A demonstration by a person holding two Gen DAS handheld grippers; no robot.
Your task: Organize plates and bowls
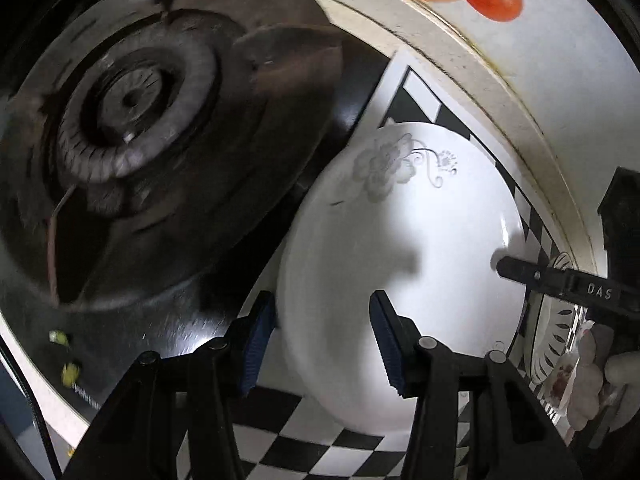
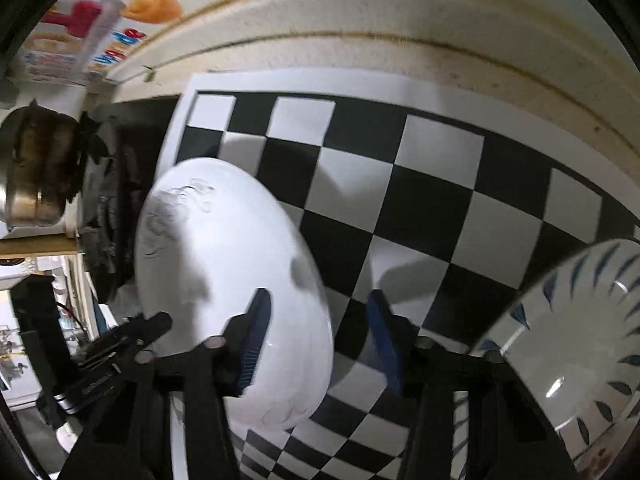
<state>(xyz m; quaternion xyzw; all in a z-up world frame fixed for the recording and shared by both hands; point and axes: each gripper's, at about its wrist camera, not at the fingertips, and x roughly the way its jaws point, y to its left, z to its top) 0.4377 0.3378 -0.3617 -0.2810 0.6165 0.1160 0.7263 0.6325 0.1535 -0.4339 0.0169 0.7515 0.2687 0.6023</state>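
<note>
Grippers, both angled steeply down: left gripper [image 1: 322, 344] part-open astride white plate [image 1: 400, 264] rim; right gripper [image 2: 318, 344] part-open, empty, over checkered mat [image 2: 420, 200].

Your layout: plate [image 1: 404, 248] lay on the checkered mat [image 1: 316, 444], just right of the stove burner [image 1: 136, 108]. Patterned bowl [image 2: 576, 344] sat on the mat's right side, apart from the plate. Wall ledge [image 2: 400, 52] ran behind the mat.
</note>
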